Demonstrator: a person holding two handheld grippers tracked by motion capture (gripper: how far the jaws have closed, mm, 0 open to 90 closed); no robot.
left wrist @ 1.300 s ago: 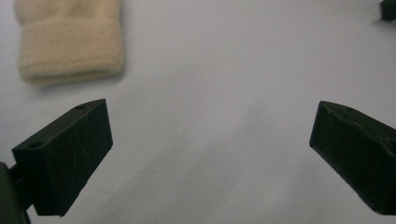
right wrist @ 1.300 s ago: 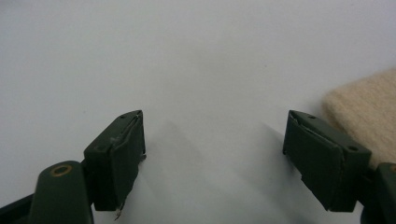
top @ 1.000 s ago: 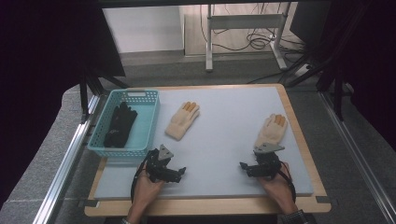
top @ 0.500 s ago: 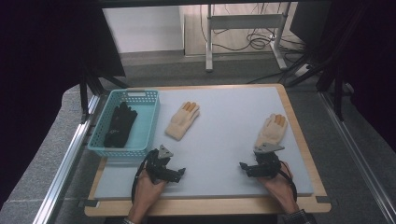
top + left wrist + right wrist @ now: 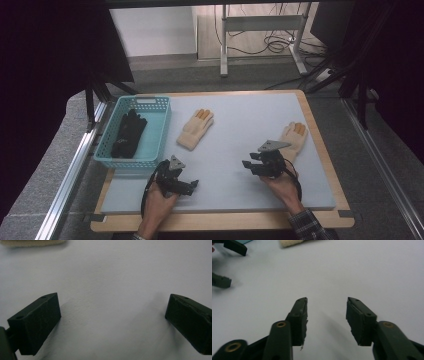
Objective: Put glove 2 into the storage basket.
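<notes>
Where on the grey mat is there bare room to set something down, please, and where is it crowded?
The widest bare patch is the mat's middle, between the centre glove and the right-edge glove. The front strip between the left gripper and right gripper is bare too. The left is crowded: the blue basket holds black gloves.
</notes>
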